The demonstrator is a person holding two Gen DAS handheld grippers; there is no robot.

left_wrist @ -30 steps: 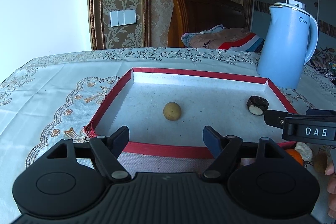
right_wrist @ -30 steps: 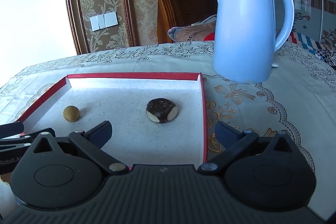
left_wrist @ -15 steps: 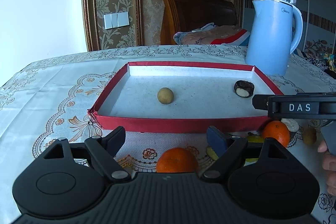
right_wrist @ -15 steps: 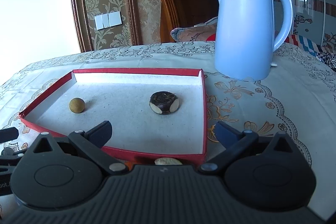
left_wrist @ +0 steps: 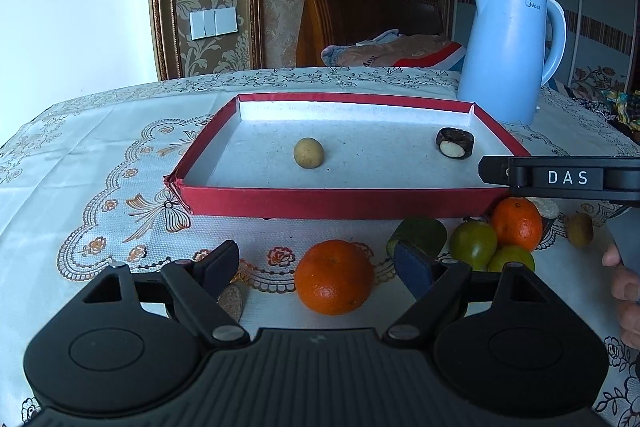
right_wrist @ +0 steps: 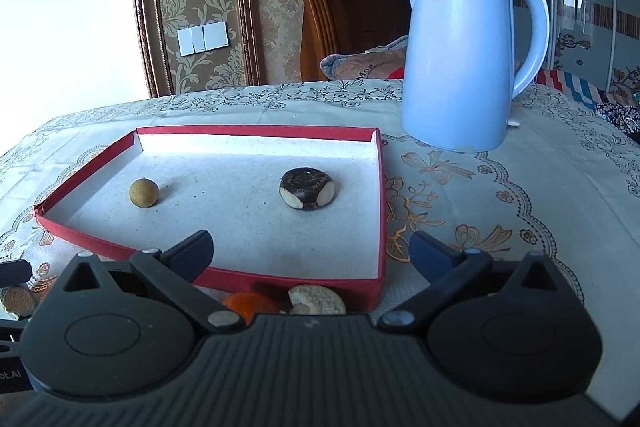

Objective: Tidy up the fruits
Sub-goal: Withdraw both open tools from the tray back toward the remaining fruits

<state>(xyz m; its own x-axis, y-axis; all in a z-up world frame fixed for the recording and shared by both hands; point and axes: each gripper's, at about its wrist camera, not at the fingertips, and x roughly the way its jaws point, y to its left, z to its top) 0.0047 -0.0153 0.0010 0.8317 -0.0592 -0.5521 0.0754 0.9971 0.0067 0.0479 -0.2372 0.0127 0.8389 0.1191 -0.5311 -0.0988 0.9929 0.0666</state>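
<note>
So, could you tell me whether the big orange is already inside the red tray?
No, the big orange sits on the tablecloth in front of the red tray.

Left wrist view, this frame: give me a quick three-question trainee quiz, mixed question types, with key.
1. True or false: the large orange mandarin lies inside the shallow red-walled cardboard tray.
2. How many things lie in the tray? A) none B) two C) four
3. Fill in: the left gripper stands ____ with the mandarin between its fingers, untouched.

Key:
1. False: it lies on the lace tablecloth in front of the tray.
2. B: a small round tan fruit and a dark brown peeled water chestnut.
3. open; its jaws have just been opening. The right gripper is open too, holding nothing.
</note>
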